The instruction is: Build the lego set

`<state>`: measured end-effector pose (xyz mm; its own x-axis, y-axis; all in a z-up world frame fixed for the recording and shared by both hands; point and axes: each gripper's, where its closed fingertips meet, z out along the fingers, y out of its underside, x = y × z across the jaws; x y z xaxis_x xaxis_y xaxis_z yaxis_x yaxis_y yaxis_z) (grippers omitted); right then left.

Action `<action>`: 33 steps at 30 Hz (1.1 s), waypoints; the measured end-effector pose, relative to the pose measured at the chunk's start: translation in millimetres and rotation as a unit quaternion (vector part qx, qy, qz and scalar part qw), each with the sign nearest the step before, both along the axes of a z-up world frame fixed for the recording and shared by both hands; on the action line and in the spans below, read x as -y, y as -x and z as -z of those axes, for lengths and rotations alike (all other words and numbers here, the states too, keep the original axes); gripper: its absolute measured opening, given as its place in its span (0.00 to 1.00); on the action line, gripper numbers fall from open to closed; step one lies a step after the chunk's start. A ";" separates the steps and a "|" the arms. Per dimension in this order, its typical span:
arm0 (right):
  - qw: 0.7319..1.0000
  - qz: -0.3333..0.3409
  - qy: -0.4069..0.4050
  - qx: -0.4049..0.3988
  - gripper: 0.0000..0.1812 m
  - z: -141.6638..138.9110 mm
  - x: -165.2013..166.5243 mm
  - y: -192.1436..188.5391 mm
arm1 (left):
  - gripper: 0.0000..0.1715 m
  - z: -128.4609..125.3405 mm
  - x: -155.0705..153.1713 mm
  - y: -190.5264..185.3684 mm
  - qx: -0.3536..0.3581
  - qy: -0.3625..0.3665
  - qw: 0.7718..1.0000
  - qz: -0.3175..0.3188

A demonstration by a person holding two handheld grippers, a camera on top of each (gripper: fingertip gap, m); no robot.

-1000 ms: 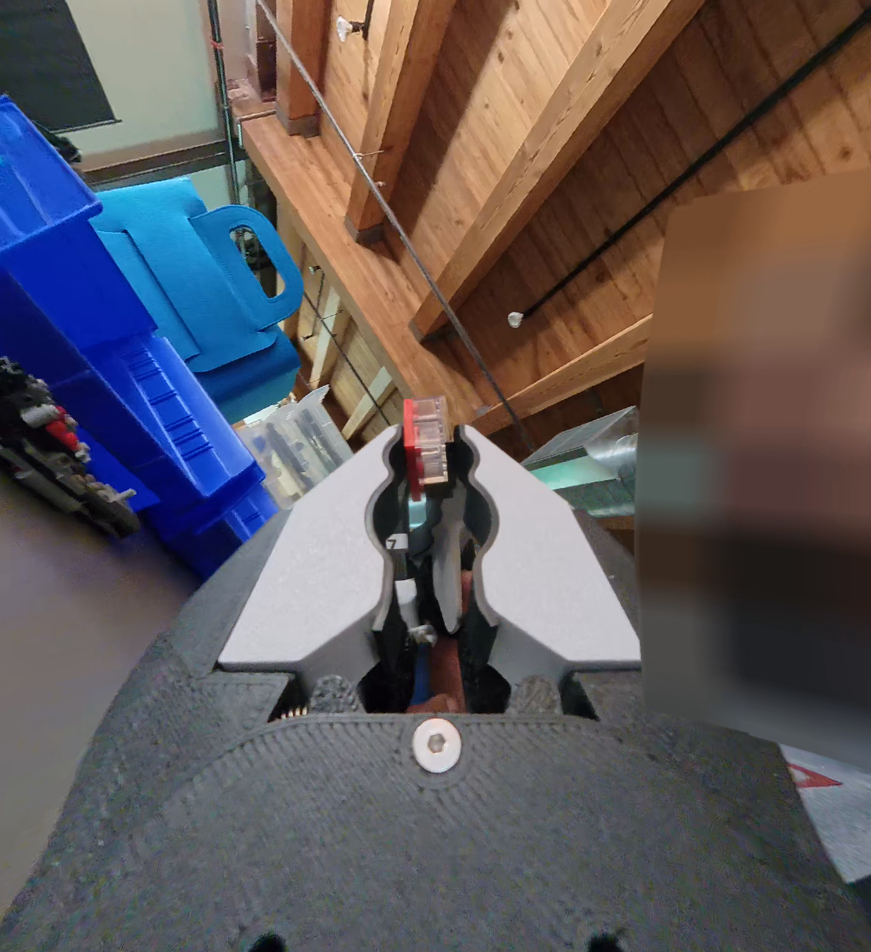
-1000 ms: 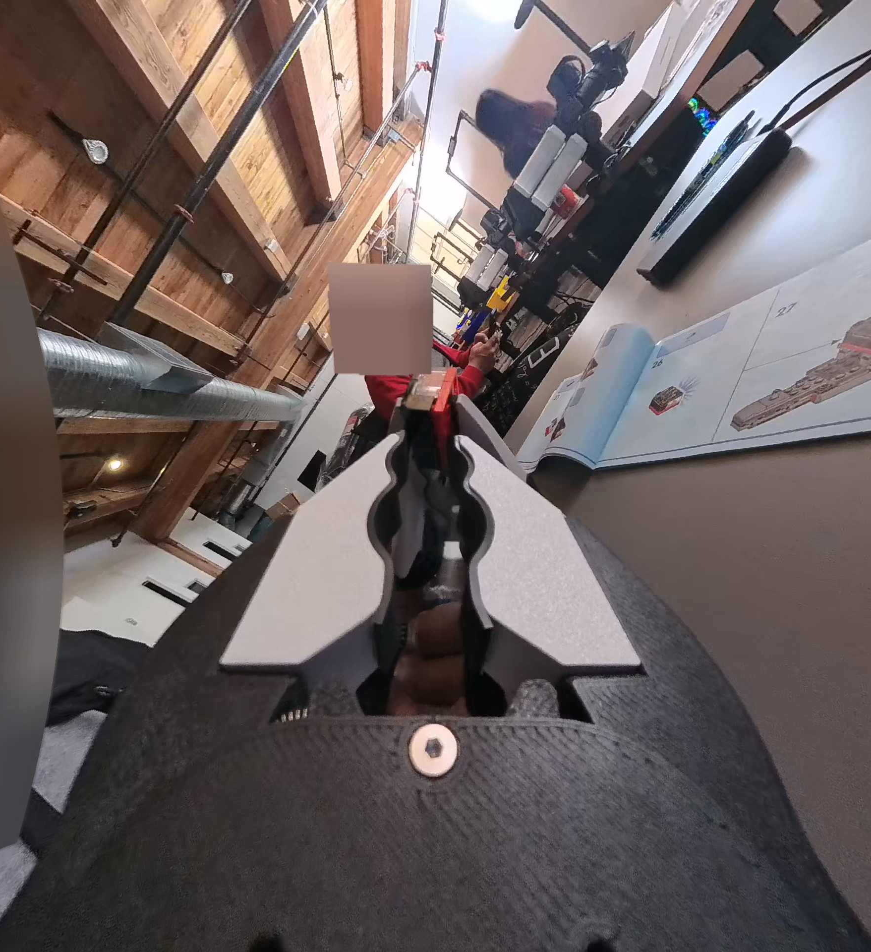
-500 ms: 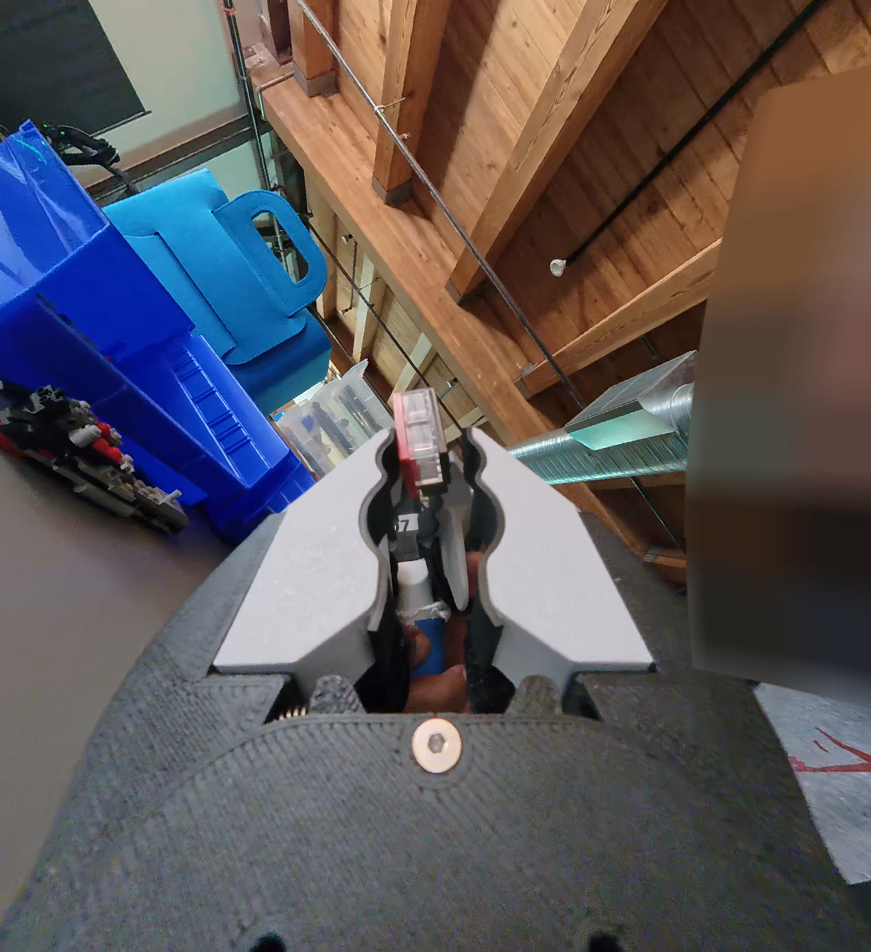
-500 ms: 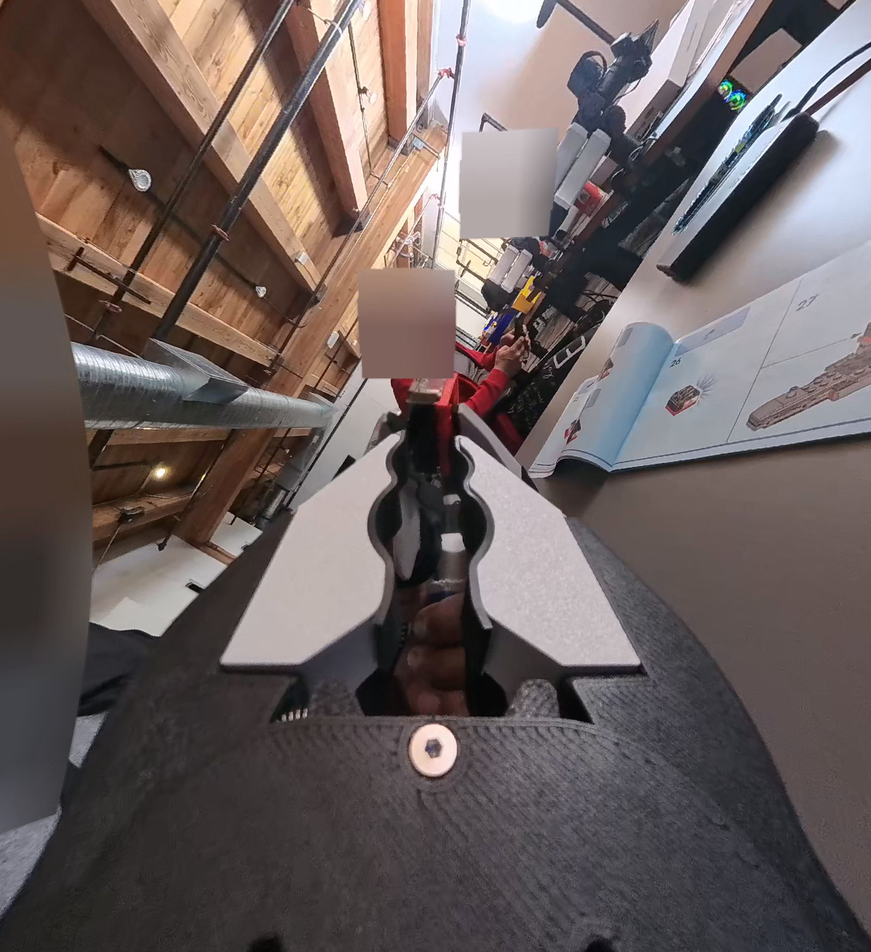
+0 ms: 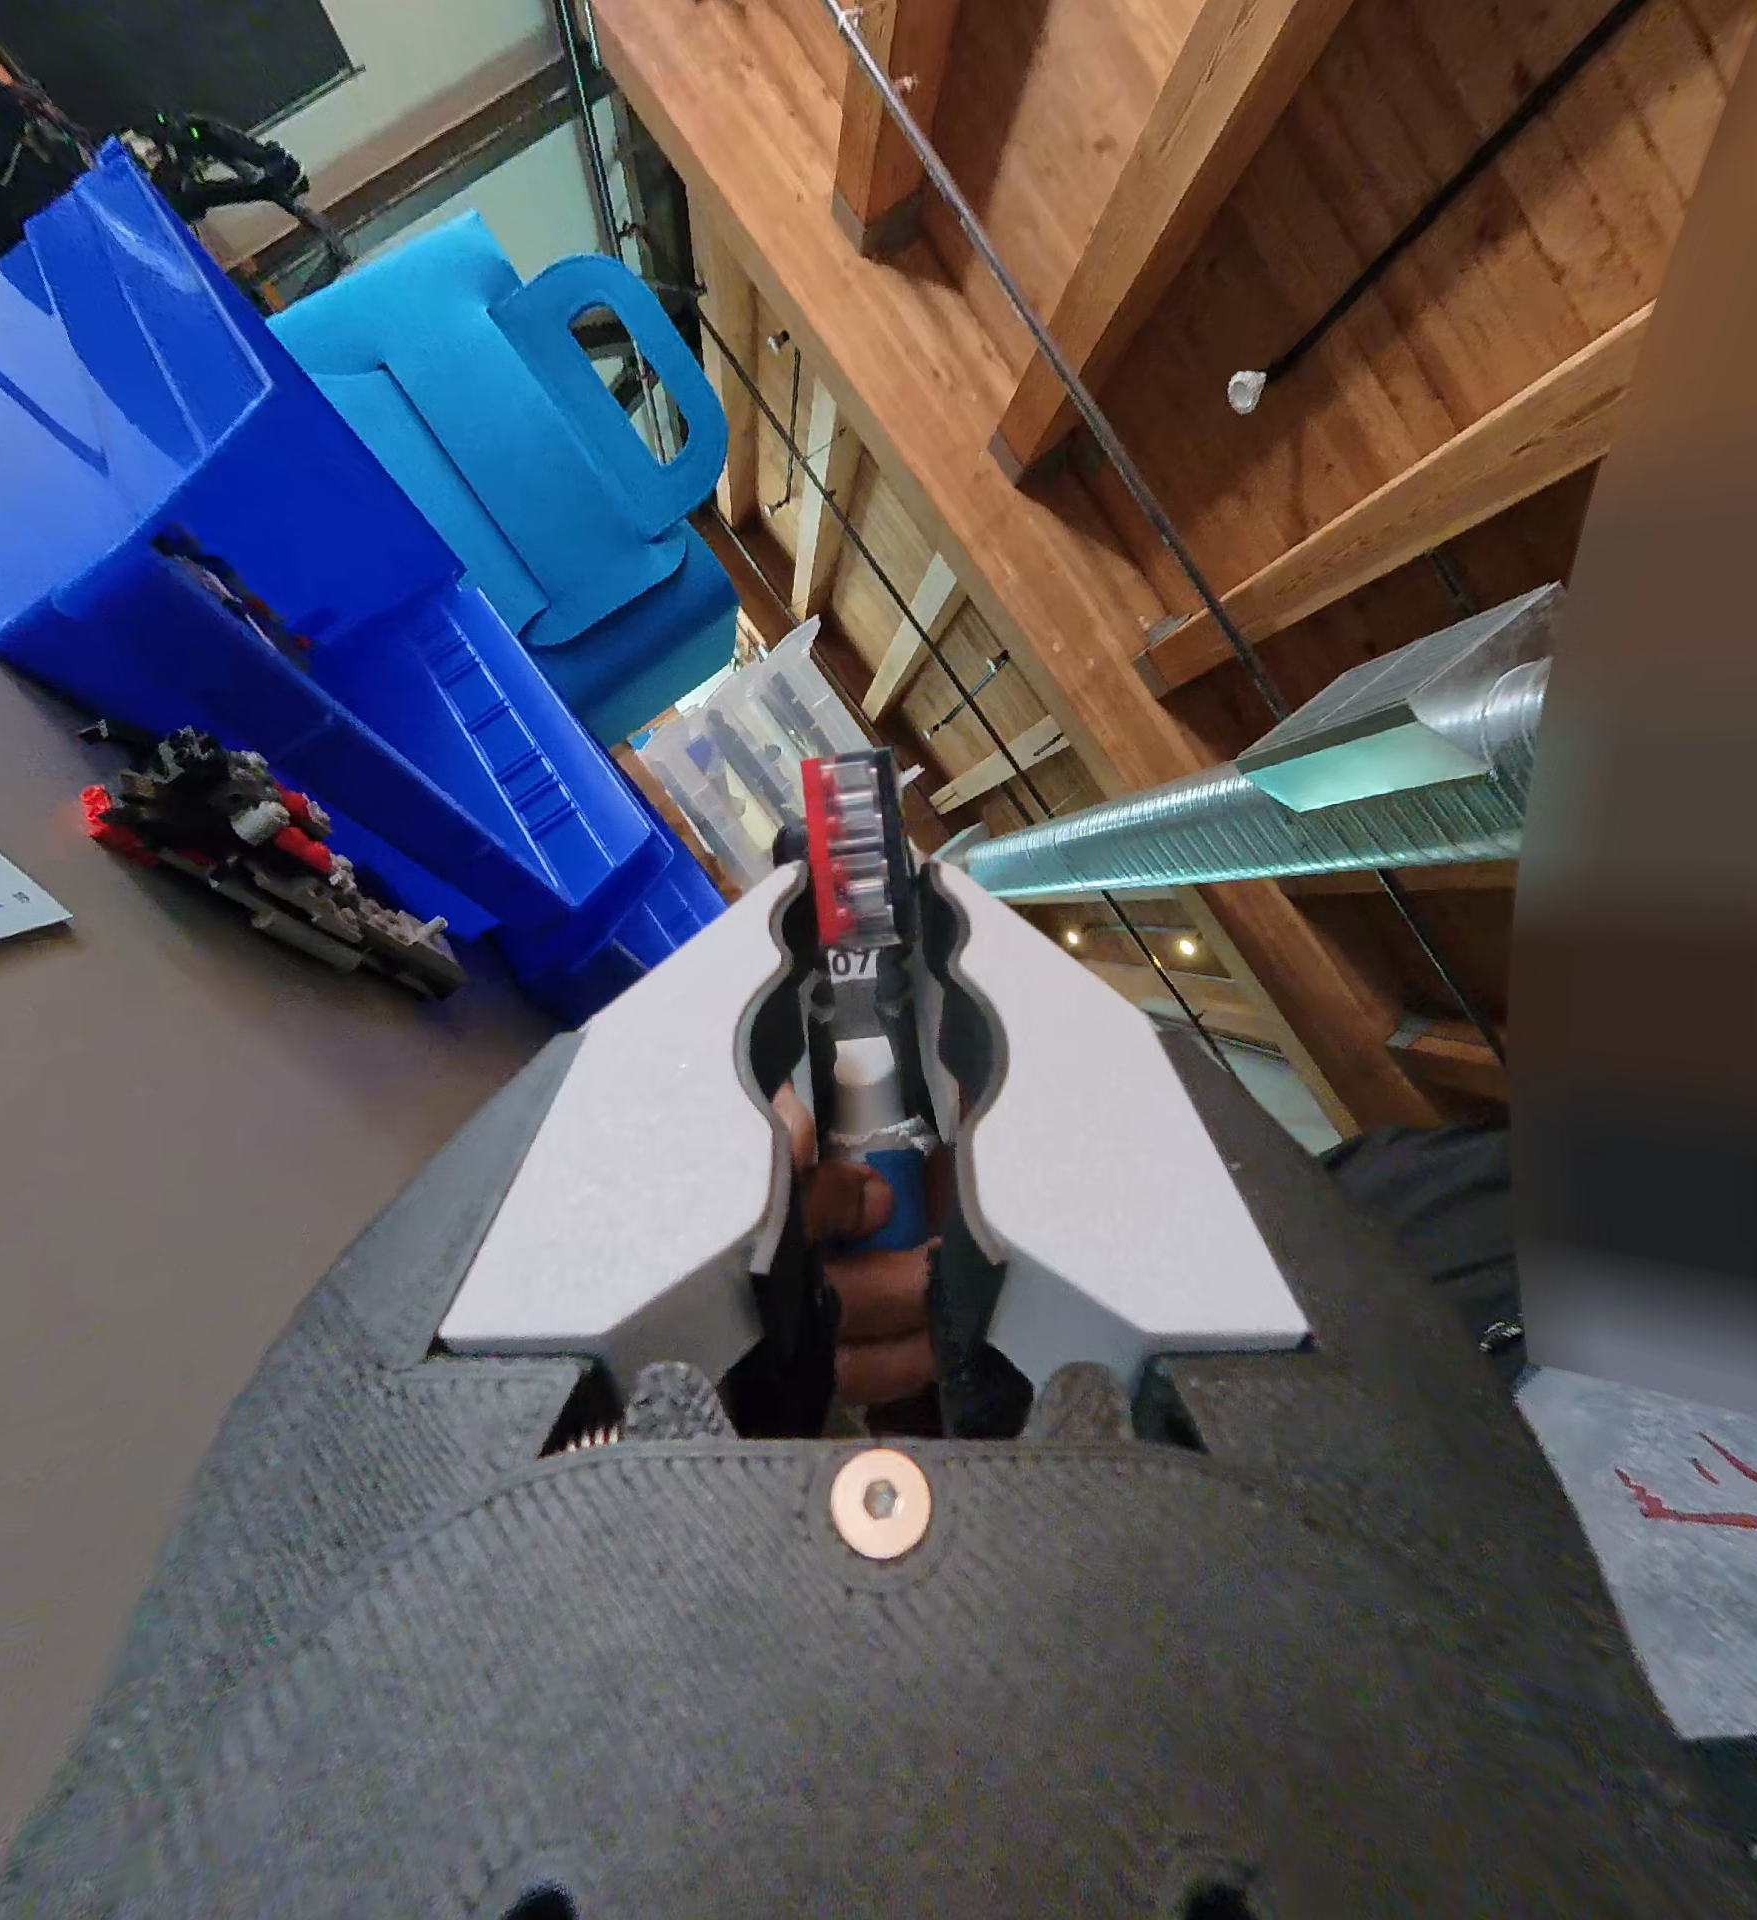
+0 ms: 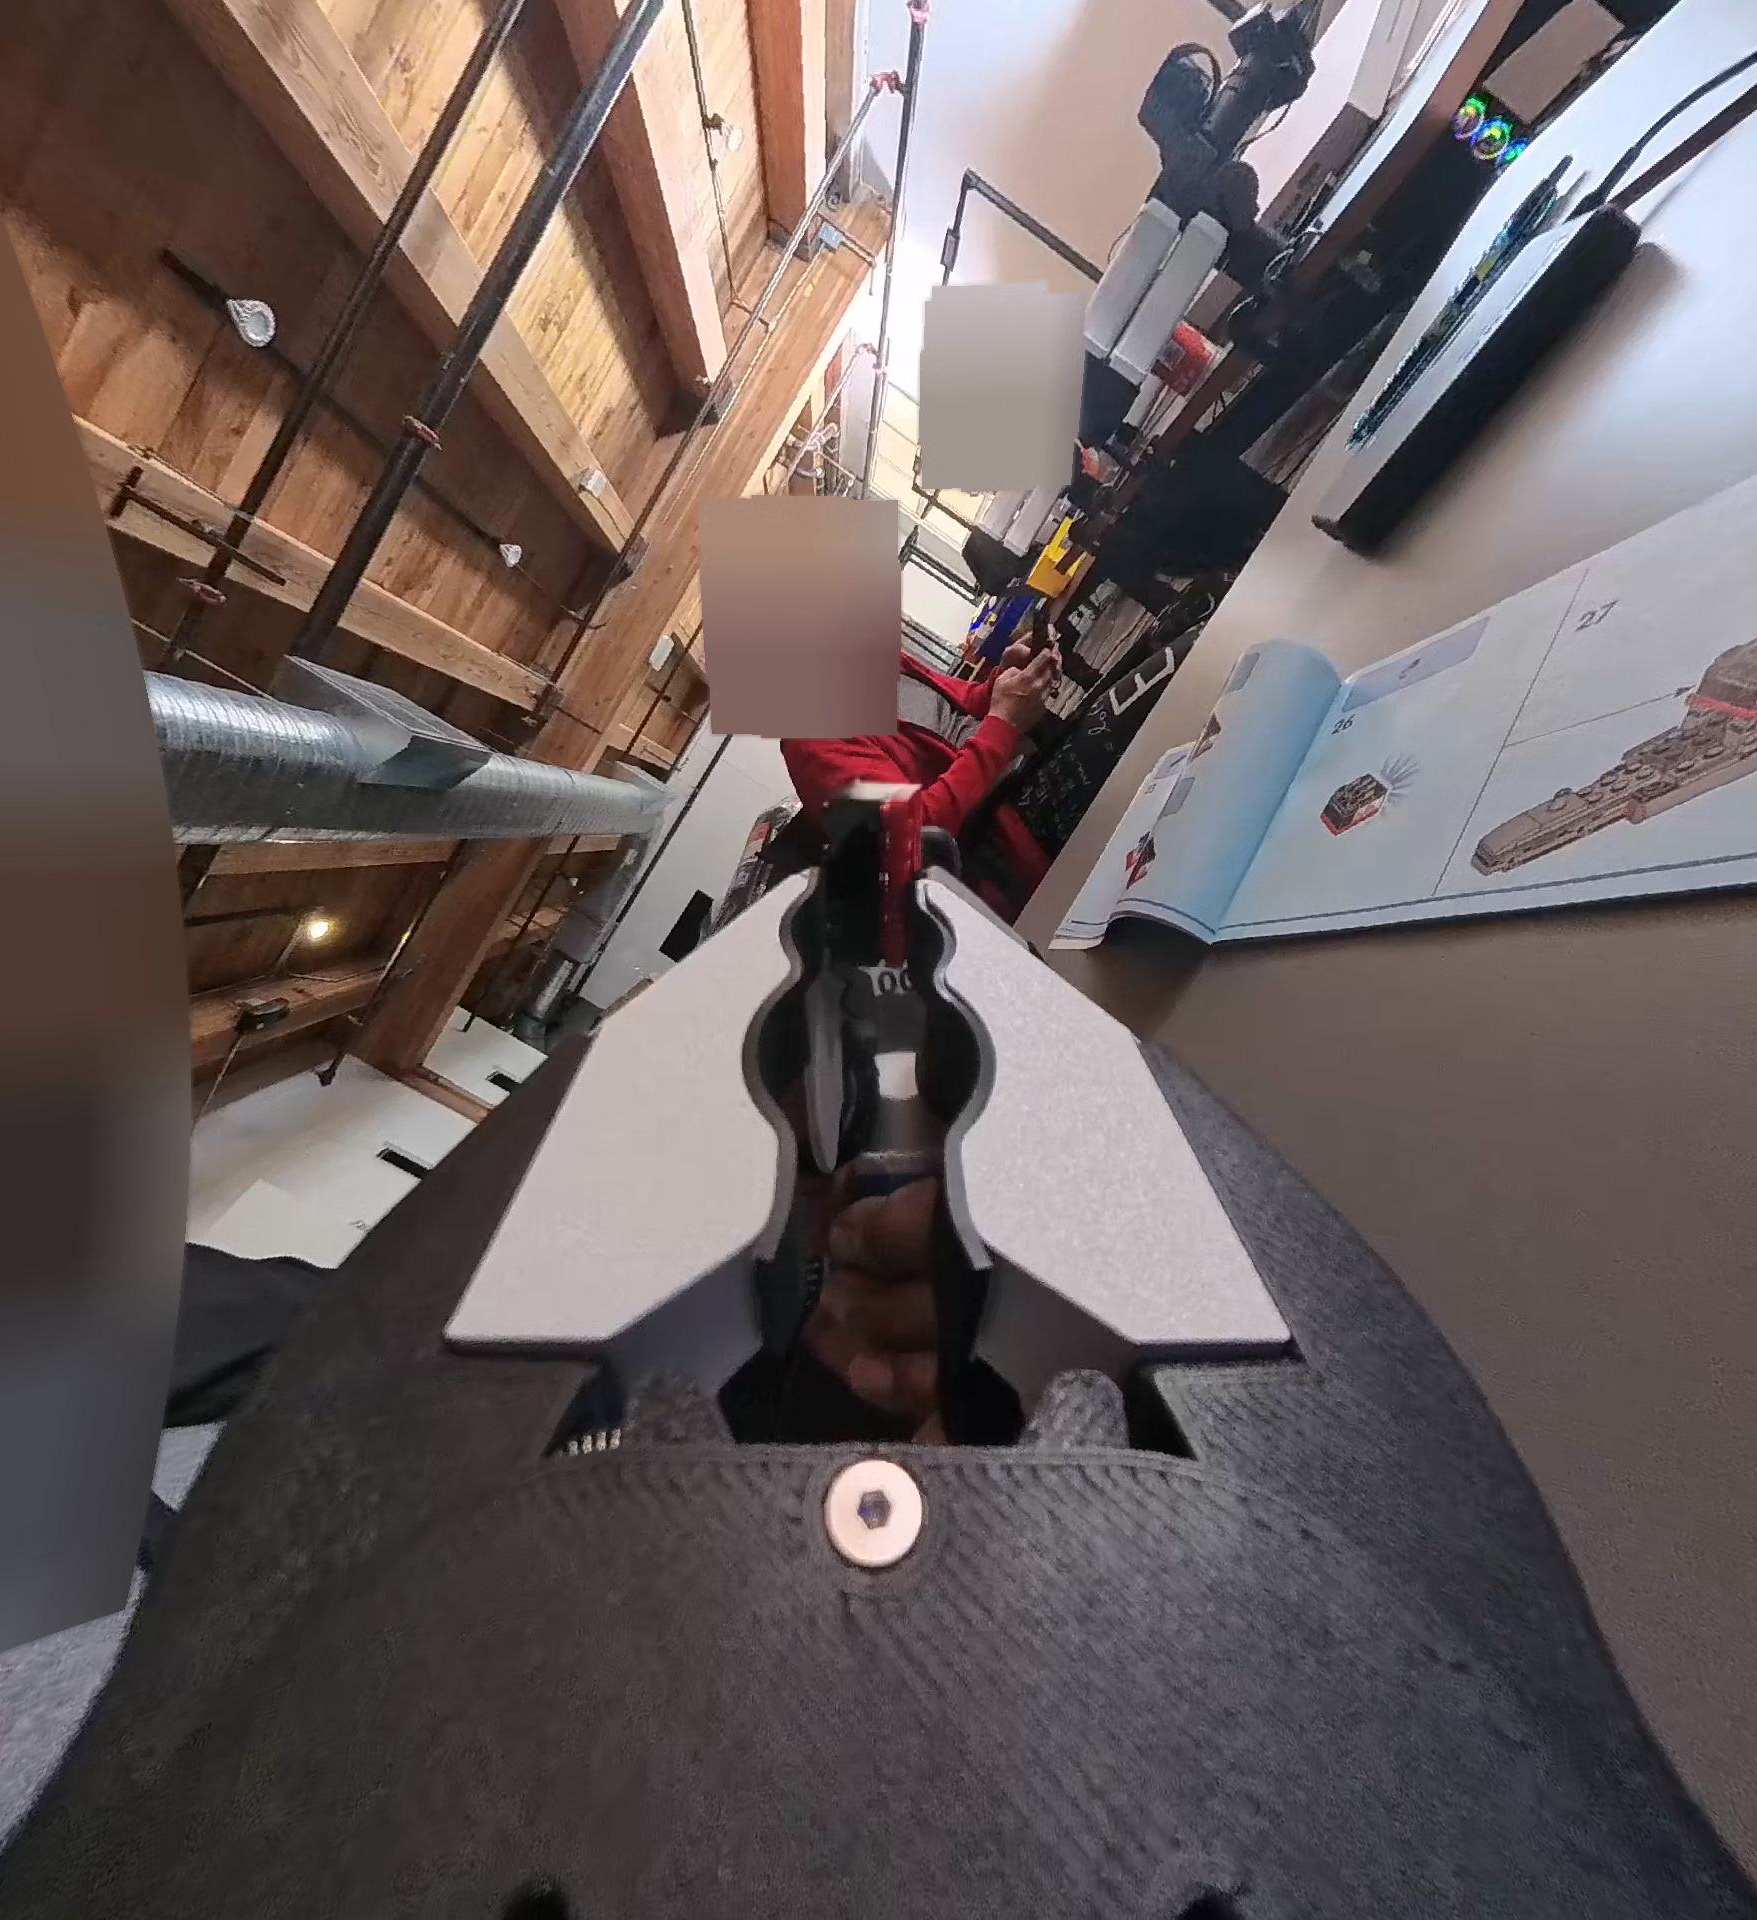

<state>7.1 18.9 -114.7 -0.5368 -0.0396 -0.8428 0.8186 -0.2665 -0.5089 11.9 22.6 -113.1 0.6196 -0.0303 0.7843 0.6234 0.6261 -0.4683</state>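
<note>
1. A small Lego piece of red plastic with a row of clear studs (image 5: 851, 847) stands up between the tips of the left gripper (image 5: 858, 883), whose grey fingers (image 5: 645, 1132) are pressed in on it, pinching it above the brown tabletop (image 5: 126, 1143).
2. In the right wrist view the same red piece (image 6: 889, 862) shows edge-on between the tips of the right gripper (image 6: 869, 883), which are closed in on it as well, so both tools seem to grip it from opposite sides.
3. A partly built model of black, grey and red Lego bricks (image 5: 261, 862) lies on the table off to the left gripper's left, just in front of a dark blue plastic bin (image 5: 230, 540).
4. A lighter blue plastic case with a carry handle (image 5: 541, 447) leans behind that bin.
5. An open instruction booklet with pale blue pages (image 6: 1476, 769) lies flat on the table on the right gripper's right, well apart from the tips.
6. A long black box with a cable (image 6: 1497, 384) sits farther back beyond the booklet.
</note>
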 end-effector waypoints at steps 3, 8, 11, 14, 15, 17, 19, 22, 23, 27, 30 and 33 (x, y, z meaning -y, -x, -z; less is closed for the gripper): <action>1.000 -0.006 -0.004 -0.002 0.08 0.3 0.4 -0.5 | 0.12 0.9 -0.1 -1.2 0.003 0.007 1.000 0.010; 1.000 -0.008 -0.004 0.003 0.08 2.3 1.6 -0.9 | 0.12 2.4 1.0 -1.8 0.019 -0.010 0.999 0.026; 1.000 -0.012 0.000 0.008 0.08 2.8 2.0 -1.2 | 0.12 3.5 1.4 -2.4 0.032 -0.025 0.998 0.041; 1.000 -0.016 -0.003 0.011 0.08 4.4 3.0 -1.8 | 0.12 7.2 1.0 -2.4 0.042 -0.018 0.998 0.047; 1.000 -0.017 -0.005 0.011 0.08 5.0 3.2 -1.9 | 0.12 7.8 1.2 -2.4 0.041 -0.015 0.998 0.047; 1.000 -0.017 -0.008 0.013 0.08 5.8 3.4 -1.6 | 0.12 8.6 1.0 -2.3 0.041 -0.005 0.998 0.044; 1.000 -0.016 -0.014 0.012 0.08 7.2 3.3 -1.0 | 0.12 10.2 0.4 -1.9 0.040 0.010 0.998 0.038; 1.000 -0.014 -0.022 0.011 0.08 9.0 3.3 -0.5 | 0.13 12.6 -0.6 -1.8 0.039 0.031 0.998 0.034; 1.000 -0.014 -0.025 0.010 0.08 9.7 3.3 -0.4 | 0.13 13.2 -0.7 -1.7 0.038 0.036 0.998 0.033; 0.999 -0.011 -0.041 0.001 0.08 11.7 3.4 -0.8 | 0.12 15.2 -0.6 -1.1 0.035 0.050 0.998 0.026; 0.999 -0.013 -0.045 -0.007 0.09 10.0 3.4 -1.8 | 0.11 12.8 0.2 -1.8 0.025 0.045 0.998 0.023; 0.999 -0.012 -0.047 -0.014 0.08 8.2 3.1 -1.9 | 0.11 11.0 0.2 -1.8 0.018 0.035 0.999 0.022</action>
<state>9.0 15.8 -122.8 -0.5607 0.0252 -0.8277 0.8088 -0.1975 -0.5539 13.7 22.4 -124.1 0.5900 -0.0004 0.8074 0.6669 0.5639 -0.4870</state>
